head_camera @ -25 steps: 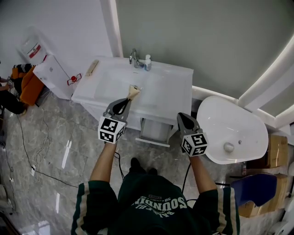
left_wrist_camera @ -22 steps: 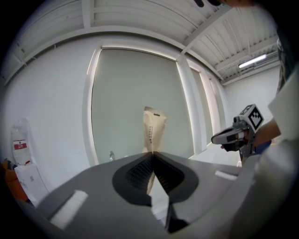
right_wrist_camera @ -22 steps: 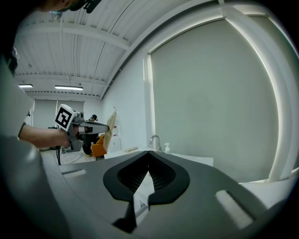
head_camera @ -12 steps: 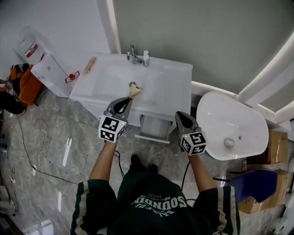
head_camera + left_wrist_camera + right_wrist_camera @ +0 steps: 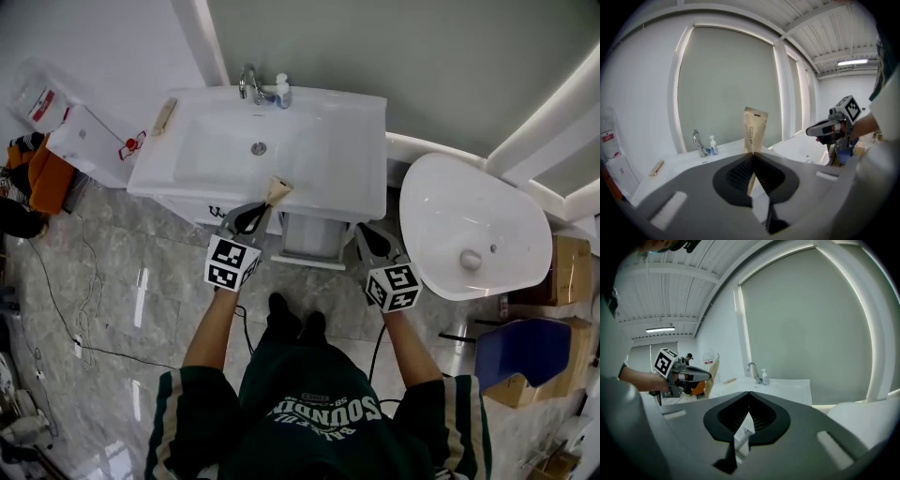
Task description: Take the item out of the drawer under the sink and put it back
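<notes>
Where marble floor point(image 5: 94, 281) meets wall point(image 5: 375, 56), white sink point(image 5: 347, 178) stands.

Left tongs point(image 5: 265, 203) clamped shut, right tongs point(image 5: 364, 232) closed, both arms forward

A flat tan kraft-paper pouch point(image 5: 754, 130) with a line of small dark print stands upright, its lower edge pinched between the closed jaws of the left claw point(image 5: 753, 153). In the head view it shows over the front edge of the white sink unit point(image 5: 330, 161), just left of the white drawer point(image 5: 309, 236), which stands pulled open under that edge.
</notes>
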`<state>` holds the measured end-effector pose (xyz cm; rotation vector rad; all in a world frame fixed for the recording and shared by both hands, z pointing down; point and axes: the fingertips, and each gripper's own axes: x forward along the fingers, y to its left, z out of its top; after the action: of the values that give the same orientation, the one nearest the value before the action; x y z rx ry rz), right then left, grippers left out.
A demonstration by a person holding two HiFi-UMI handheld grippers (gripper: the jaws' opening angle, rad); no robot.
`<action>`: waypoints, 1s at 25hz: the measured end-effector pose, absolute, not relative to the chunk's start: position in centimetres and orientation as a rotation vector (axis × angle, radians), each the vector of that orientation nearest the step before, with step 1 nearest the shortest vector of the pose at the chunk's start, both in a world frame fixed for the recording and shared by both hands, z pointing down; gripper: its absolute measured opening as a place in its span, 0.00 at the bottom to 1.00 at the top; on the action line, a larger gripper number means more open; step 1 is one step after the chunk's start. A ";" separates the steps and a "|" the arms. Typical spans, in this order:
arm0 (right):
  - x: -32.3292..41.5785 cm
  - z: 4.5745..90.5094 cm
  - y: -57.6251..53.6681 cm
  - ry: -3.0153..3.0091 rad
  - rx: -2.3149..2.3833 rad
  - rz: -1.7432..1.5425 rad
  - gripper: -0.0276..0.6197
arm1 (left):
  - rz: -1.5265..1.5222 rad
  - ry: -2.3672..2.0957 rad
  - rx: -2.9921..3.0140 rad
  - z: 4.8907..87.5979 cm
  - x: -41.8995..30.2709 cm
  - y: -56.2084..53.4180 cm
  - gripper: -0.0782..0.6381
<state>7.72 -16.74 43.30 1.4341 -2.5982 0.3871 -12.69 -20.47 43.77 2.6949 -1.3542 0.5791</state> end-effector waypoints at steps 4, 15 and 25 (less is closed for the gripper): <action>8.5 45.7 -16.1 -2.558 1.449 0.453 0.05 | 0.607 -1.242 2.701 46.7 -11.2 -19.3 0.18; 9.6 51.2 -15.3 -2.465 1.491 0.574 0.05 | 0.876 -0.944 2.742 55.0 -8.0 -19.3 0.18; 10.7 56.1 -13.7 -2.358 1.562 0.679 0.05 | 1.134 -0.621 2.740 64.2 -4.7 -18.9 0.18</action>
<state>10.73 -13.65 56.11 1.5616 -2.3580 0.6786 -4.69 -18.93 64.24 2.7401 -0.6207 1.1338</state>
